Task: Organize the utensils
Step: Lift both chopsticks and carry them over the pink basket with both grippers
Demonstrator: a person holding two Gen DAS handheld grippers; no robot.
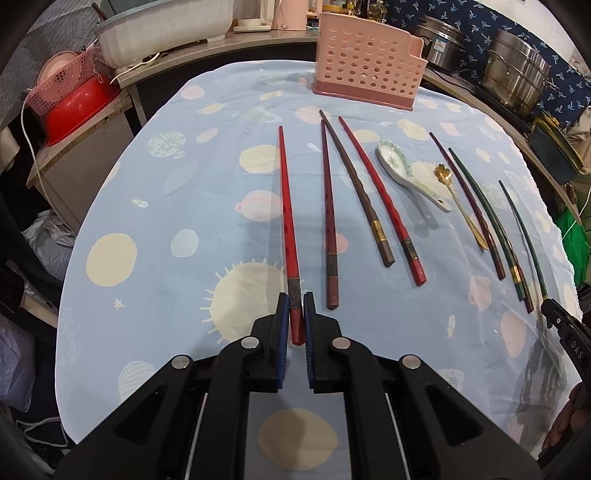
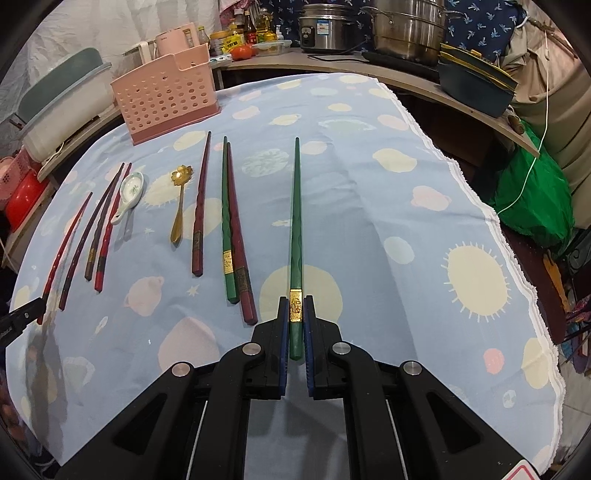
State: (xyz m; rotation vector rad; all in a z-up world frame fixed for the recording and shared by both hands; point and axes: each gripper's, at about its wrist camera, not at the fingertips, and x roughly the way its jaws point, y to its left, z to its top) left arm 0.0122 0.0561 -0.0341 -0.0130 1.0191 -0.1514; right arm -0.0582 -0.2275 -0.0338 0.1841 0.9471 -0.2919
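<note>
Several chopsticks lie in a row on the blue patterned tablecloth (image 1: 184,206). My left gripper (image 1: 296,301) is shut on the thick end of a red chopstick (image 1: 286,206) at the row's left. My right gripper (image 2: 296,304) is shut on the thick end of a green chopstick (image 2: 296,206) at the row's right; that gripper also shows in the left wrist view (image 1: 554,310). A white ceramic spoon (image 1: 410,173) and a gold flower spoon (image 1: 458,203) lie mid-row. The pink perforated utensil holder (image 1: 364,66) stands at the table's far edge.
Dark red, brown and green chopsticks (image 1: 354,188) lie between the two held ones. A white basin (image 1: 162,33) and red bowl (image 1: 77,110) sit left of the table. Steel pots (image 2: 402,29) stand on a shelf behind. A green bag (image 2: 532,199) lies right of the table.
</note>
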